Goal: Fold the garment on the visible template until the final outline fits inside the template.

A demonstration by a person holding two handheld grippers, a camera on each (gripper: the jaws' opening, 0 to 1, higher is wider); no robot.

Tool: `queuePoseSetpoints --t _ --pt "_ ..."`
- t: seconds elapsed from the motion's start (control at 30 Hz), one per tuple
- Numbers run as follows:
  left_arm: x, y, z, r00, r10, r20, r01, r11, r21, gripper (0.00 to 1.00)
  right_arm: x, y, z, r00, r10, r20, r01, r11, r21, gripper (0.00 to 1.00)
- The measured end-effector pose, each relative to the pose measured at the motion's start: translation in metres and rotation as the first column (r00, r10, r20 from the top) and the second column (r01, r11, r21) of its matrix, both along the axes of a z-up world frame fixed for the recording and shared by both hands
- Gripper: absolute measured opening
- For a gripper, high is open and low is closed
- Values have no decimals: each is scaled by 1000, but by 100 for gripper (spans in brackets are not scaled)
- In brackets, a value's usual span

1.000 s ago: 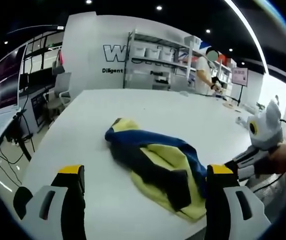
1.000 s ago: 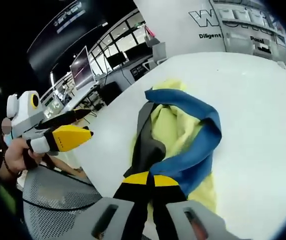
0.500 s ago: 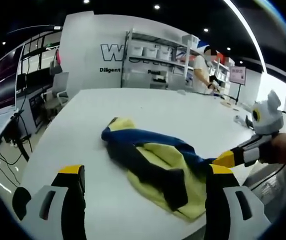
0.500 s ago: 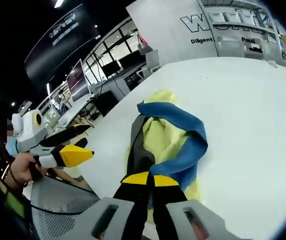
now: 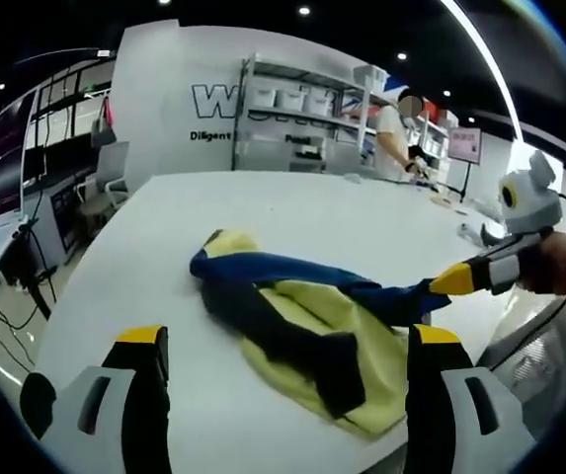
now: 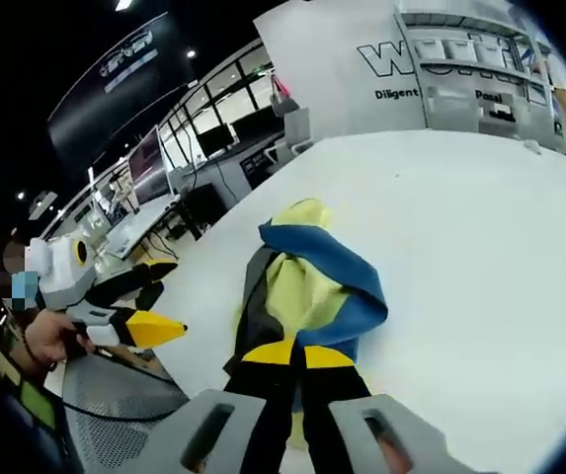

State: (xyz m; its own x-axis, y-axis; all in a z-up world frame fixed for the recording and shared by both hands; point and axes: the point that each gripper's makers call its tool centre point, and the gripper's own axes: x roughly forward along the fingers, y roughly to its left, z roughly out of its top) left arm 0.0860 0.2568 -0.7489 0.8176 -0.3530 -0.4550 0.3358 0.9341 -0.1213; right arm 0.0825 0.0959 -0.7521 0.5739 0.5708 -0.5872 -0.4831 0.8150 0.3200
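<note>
A crumpled yellow, blue and black garment [image 5: 292,316] lies on the white table [image 5: 312,212] near its front edge. My left gripper [image 5: 288,338] hovers in front of it, open, one jaw on each side and nothing between them. My right gripper [image 5: 455,279] comes in from the right, shut on a blue strip of the garment and holding it stretched above the table. In the right gripper view the garment [image 6: 307,281] runs from my shut right gripper [image 6: 297,354] down to the table [image 6: 480,227]. The left gripper [image 6: 154,296] shows at the left, held in a hand.
A person [image 5: 396,138] stands by white shelves [image 5: 302,109] beyond the table's far end. An office chair [image 5: 105,183] stands left of the table. A grey mesh chair [image 6: 115,395] sits below the near table edge, and desks with monitors [image 6: 164,148] are behind it.
My right gripper has pulled the blue strip up and to the right, away from the pile, stretching it out. The left gripper has stayed open in about the same place.
</note>
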Motion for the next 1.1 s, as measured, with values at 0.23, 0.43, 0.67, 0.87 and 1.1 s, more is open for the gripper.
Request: queuePoseSetpoints --t 0.23,0.43,0.67,0.87,1.1 --pt "0 -2 0 1000 -8 -1 8 1000 3 93 9 -19 7 1000 -16 20 17 999 -33 0" --pt "0 -5 -1 1000 -15 -5 15 1000 6 93 18 -39 12 999 -39 35 41 997 -59 0" --pt "-2 -9 -4 1000 -28 -13 28 1000 8 93 26 -55 15 998 -52 46 56 995 -81 0" --pt "-3 -12 -7 999 -47 -24 48 999 18 92 33 -65 16 997 -57 53 62 993 -97 0" --pt "-4 -19 -12 996 -75 -46 77 997 24 91 44 -75 16 997 -53 61 60 991 -120 0"
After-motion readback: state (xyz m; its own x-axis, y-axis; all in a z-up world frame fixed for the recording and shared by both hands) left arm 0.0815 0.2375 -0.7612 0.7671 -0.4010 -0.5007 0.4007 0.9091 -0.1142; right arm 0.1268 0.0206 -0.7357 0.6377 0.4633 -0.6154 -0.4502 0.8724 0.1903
